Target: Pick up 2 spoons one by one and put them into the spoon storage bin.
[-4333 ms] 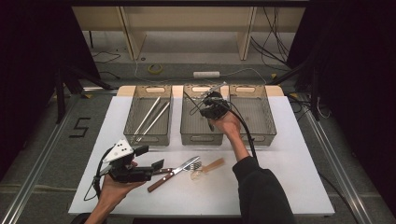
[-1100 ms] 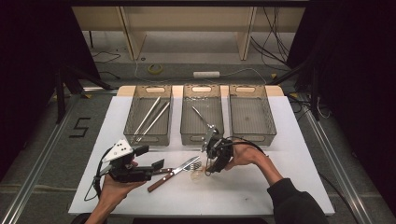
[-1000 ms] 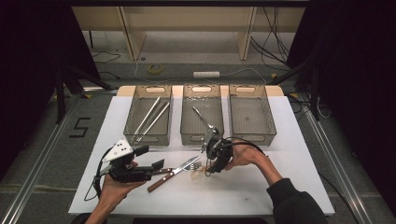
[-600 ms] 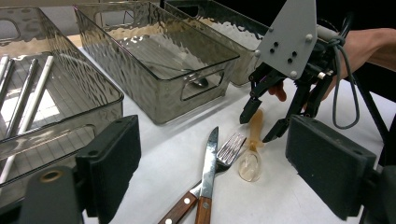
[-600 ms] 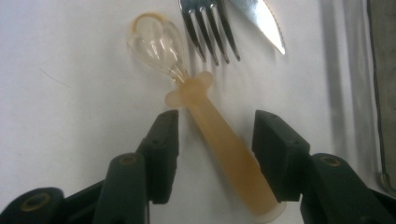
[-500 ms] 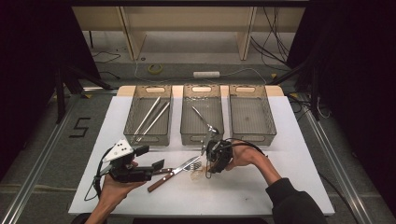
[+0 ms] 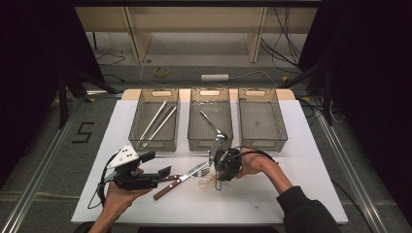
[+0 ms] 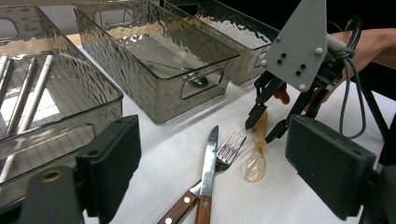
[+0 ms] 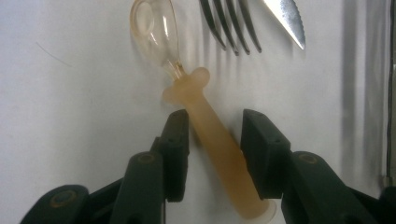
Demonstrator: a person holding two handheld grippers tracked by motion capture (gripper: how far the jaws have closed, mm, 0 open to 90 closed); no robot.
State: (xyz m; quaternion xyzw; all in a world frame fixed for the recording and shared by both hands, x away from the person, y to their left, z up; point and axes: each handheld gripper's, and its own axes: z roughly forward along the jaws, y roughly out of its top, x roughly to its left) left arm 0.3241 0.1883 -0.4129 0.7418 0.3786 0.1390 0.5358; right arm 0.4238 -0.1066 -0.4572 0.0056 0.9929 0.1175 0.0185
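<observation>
Between the two black jaws of the right gripper (image 9: 212,140) the handle of a translucent amber spoon (image 9: 205,126) is seen, lying slantwise on the white table (image 7: 272,194). In the right gripper view the left pad (image 9: 176,140) stands just beside the handle, apparently at the point of touching it, while a narrow gap is left between the handle and the right pad. The jaws have just been closing, with the spoon handle between them, but a firm press on both sides is not yet shown, so the spoon is counted as framed rather than gripped. The spoon's clear bowl is pointed away from the jaws and lies flat on the table; the handle's butt end lies low between the jaw bases.

Taken from the spoon as landmark, a fork (image 9: 231,23) with a wooden handle is found just beside the bowl, its tines near the spoon's neck but apart from it. A serrated knife (image 8: 208,172) with a wooden handle is laid just beyond the fork, the two handles crossing. In the high view the right gripper (image 7: 224,167) is held directly above the spoon (image 7: 208,180), pointing down.

Farther from the spoon, past the fork and knife, the left gripper (image 7: 153,172) is held in a hand, its jaws spread wide with nothing between them.

Beyond the spoon, three clear plastic bins (image 7: 209,141) are set in a row; the middle one, with metal cutlery inside, is nearest to it.
</observation>
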